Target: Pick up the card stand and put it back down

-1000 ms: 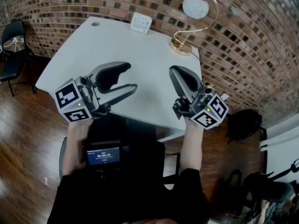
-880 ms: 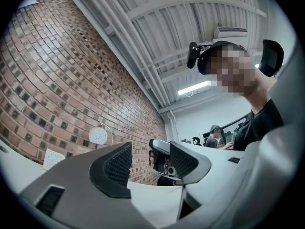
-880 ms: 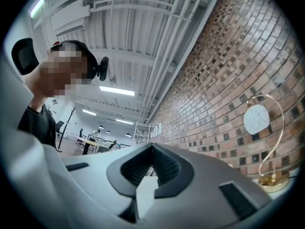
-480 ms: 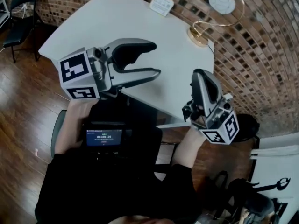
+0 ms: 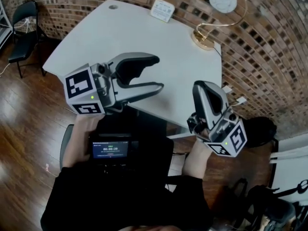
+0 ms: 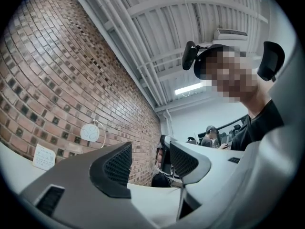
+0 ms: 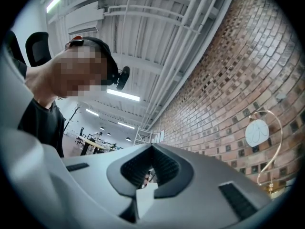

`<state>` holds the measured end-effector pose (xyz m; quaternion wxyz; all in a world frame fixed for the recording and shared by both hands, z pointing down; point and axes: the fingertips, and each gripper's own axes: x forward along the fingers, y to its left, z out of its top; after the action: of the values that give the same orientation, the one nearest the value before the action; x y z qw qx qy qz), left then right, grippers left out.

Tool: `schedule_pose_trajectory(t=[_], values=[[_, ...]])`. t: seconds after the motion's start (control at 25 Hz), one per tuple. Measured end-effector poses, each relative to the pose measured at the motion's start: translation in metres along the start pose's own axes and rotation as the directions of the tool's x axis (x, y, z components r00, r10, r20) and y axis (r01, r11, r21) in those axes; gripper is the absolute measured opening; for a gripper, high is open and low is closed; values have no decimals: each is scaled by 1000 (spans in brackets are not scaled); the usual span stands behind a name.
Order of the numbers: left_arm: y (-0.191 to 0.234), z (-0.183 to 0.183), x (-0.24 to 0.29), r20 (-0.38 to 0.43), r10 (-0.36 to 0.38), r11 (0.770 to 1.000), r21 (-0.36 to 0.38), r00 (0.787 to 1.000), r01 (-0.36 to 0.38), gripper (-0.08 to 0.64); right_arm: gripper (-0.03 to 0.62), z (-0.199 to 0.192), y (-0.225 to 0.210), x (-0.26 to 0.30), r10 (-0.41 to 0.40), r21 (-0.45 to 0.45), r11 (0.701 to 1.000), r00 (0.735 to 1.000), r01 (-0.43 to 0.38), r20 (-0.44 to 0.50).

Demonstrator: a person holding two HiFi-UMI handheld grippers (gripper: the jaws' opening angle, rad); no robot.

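Where white table point(image 5: 120, 32) borders brick wall point(image 5: 269, 47), card stand point(image 5: 203, 39) sits.
Left gripper point(image 5: 158, 73) gapes empty; right gripper point(image 5: 203, 87) pinched closed.

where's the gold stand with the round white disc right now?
Head view: the gold stand sits at the far right corner of the white table, by the brick wall, right of the small white card.

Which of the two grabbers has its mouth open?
The left gripper: its jaws stand wide apart with nothing between them. The right gripper has its jaws pressed together.
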<state>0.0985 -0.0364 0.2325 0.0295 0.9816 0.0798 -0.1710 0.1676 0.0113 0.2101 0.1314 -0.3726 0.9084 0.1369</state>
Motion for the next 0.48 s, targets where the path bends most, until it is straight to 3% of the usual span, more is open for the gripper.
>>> schedule_pose_trajectory(t=[0.48], values=[[-8, 1, 6, -6, -17, 1000, -1, 1000, 17, 252, 11, 7, 4, -3, 8, -26, 1000, 1000, -8, -6]])
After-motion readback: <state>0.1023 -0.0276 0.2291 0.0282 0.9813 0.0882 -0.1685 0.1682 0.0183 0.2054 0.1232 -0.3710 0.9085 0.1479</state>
